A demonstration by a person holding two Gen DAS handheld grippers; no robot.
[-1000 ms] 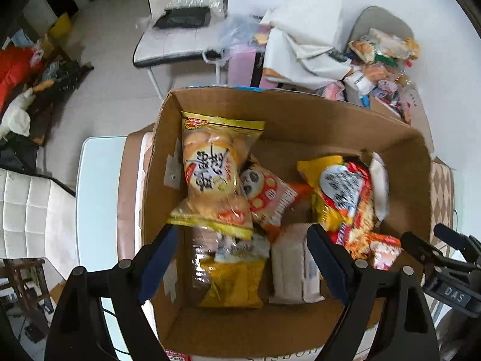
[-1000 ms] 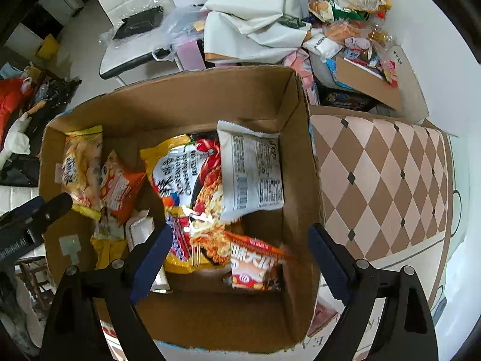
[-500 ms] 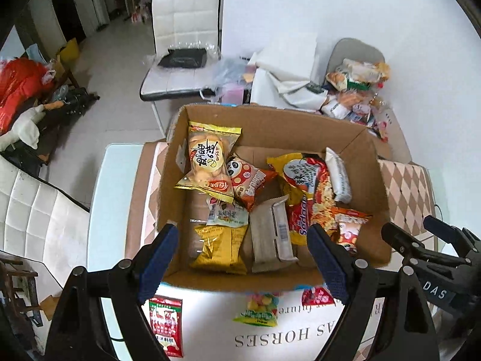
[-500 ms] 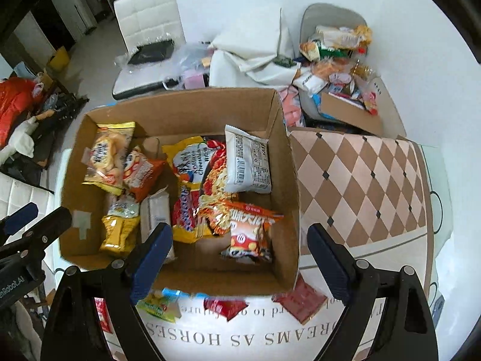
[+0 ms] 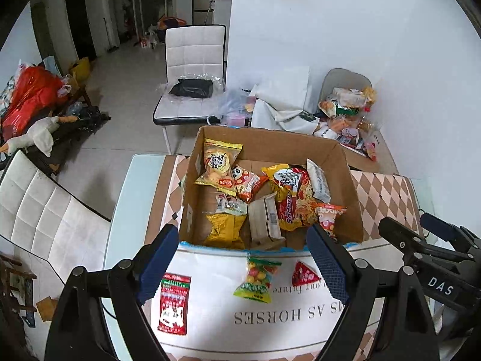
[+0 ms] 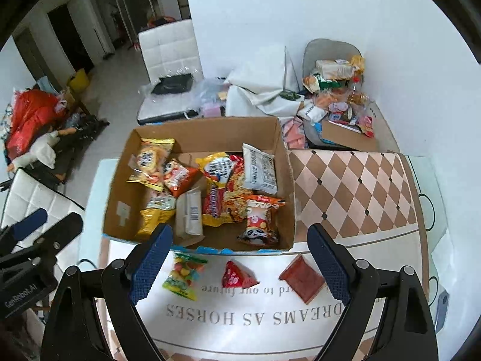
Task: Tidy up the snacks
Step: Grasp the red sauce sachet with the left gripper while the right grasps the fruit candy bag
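Observation:
A cardboard box [image 5: 351,210] [image 6: 288,198] on the table holds several snack packets. On the white mat in front of it lie a green candy bag [image 5: 257,279] [image 6: 183,275], a red triangular packet [image 5: 303,273] [image 6: 236,276], a red flat packet [image 5: 173,307] at the left and a dark red square packet [image 6: 302,279] at the right. My left gripper [image 5: 243,264] is open and empty above the mat. My right gripper [image 6: 240,261] is open and empty above the mat, right of the left one.
A checkered cloth [image 6: 354,186] covers the table right of the box. White chairs [image 5: 192,60] [image 5: 36,210] stand behind and to the left. A grey chair [image 6: 330,90] piled with more snacks stands by the wall. A phone [image 6: 440,310] lies at the table's right edge.
Both grippers have pulled back and up from over the box, so the box looks smaller and the mat with loose packets has come into view. Both stayed open and empty.

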